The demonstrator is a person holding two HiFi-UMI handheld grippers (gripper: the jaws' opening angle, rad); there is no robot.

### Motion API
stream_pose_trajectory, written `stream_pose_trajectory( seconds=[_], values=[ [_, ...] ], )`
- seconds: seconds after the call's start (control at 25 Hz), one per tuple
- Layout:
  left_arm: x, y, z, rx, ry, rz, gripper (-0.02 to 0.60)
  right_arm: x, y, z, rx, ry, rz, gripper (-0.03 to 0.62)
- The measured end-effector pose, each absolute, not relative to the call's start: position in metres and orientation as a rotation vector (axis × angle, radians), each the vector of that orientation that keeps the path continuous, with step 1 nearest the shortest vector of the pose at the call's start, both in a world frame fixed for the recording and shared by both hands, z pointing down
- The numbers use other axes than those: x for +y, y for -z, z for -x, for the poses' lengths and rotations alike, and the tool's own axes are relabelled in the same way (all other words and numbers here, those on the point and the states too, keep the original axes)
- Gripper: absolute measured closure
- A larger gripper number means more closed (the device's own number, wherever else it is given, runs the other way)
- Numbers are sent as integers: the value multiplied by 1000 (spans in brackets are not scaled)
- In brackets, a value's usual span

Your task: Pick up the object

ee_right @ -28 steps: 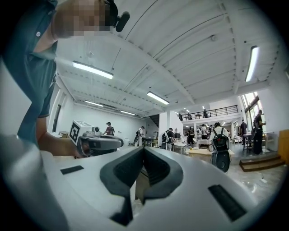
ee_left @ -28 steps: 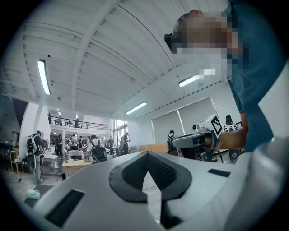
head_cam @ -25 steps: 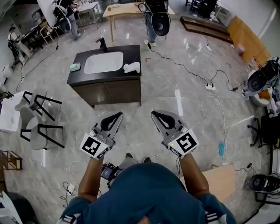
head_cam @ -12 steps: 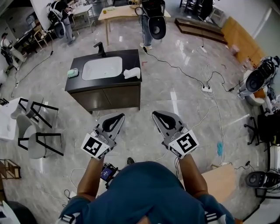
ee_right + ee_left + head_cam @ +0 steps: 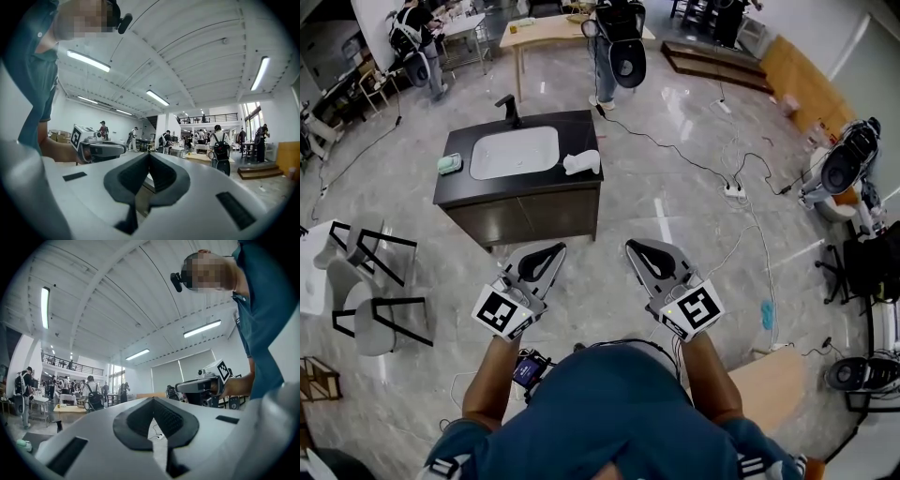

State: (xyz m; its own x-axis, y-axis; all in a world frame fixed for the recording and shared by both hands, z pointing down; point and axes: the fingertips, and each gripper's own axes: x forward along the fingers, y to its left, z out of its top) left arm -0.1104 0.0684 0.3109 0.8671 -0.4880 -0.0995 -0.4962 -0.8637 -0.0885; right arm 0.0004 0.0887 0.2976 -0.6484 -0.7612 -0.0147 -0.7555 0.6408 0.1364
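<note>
A dark sink cabinet (image 5: 525,214) with a white basin (image 5: 514,152) stands ahead of me on the floor. A white crumpled object (image 5: 582,163) lies on its right end, a green pad (image 5: 449,164) on its left end, and a black tap (image 5: 508,110) at the back. My left gripper (image 5: 553,249) and right gripper (image 5: 632,247) hover side by side short of the cabinet, both shut and empty. In the left gripper view the left gripper (image 5: 152,400) has its jaws together. In the right gripper view the right gripper (image 5: 149,155) has them together too.
Two chairs (image 5: 375,281) stand at the left. Cables and a power strip (image 5: 733,190) run across the floor at the right. A wooden table (image 5: 553,33) and people are behind the cabinet. A wooden board (image 5: 769,384) lies near my right elbow.
The cabinet has come slightly nearer and lower in the head view as I step forward. Both grippers keep the same pose and stay shut.
</note>
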Motion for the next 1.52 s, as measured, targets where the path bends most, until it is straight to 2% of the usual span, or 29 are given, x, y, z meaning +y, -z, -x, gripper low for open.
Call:
stream_pose_trajectory(
  seconds=[0.44,1.2,1.52],
  values=[
    [32,-325,108,803,-94,2964,578,48,-311,-3,-2806,153,-1284,580],
    [-59,-320,22,882,-42,2897,578,-53,-309,-80,-2903,170,-1169,580],
    [-88,-332,16,886,-33,2925,578,-84,-322,-88,-2892,128,-1169,580]
  ],
)
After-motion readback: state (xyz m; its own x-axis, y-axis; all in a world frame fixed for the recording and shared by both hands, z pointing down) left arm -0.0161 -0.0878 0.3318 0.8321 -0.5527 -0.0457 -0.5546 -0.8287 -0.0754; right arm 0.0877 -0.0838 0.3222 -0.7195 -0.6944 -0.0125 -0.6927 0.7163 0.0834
